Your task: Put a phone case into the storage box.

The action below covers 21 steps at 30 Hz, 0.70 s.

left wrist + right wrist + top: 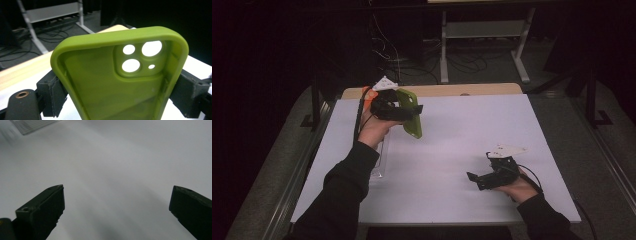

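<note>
Pads of your left tool (404, 111) pinch the green phone case (410, 112) by its sides, raised off the surface (452, 150) for handling, while your right tool (479, 179) gapes wide, empty.

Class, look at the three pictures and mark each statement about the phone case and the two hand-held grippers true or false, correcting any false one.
1. The left hand-held gripper grips the green phone case by its two long sides. True.
2. The phone case lies flat on the white table. False: it is held up above the table.
3. The right hand-held gripper stands open with nothing between its jaws. True.
4. The phone case has one single camera hole. False: it has several round holes.
</note>
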Tool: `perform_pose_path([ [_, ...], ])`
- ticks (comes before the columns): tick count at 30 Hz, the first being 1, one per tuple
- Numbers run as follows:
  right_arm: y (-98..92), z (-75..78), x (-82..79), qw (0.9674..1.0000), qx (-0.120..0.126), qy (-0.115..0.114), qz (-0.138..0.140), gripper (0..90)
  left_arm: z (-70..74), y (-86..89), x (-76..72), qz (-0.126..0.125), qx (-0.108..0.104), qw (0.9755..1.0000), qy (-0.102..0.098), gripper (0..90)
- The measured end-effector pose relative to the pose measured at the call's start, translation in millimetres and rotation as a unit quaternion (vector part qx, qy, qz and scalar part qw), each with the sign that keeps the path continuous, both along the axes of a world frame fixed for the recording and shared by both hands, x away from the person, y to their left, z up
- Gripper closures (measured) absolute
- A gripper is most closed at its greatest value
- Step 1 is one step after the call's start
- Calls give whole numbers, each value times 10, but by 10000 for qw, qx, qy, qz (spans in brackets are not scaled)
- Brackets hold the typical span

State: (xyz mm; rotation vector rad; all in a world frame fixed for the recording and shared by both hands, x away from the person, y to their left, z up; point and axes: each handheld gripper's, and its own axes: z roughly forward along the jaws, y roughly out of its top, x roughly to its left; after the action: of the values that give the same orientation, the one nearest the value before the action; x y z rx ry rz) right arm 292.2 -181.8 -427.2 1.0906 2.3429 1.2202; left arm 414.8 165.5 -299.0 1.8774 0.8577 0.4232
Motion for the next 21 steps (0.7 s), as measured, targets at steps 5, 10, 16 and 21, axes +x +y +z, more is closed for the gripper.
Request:
perform_pose_path([
  [5,-138,-39,-39,10000,-61,-13,-55,0,110,204,89,368,96,9992,-109,134],
  [10,-188,-82,-75,9999,-115,35,-66,0,174,407,167,730,144,9971,-176,134],
  [16,-187,-92,-80,9999,-140,24,-69,0,158,641,281,1384,248,9899,-201,134],
  [21,-172,-99,-85,9999,-145,5,-80,0,85,756,387,1892,411,9810,-130,134],
])
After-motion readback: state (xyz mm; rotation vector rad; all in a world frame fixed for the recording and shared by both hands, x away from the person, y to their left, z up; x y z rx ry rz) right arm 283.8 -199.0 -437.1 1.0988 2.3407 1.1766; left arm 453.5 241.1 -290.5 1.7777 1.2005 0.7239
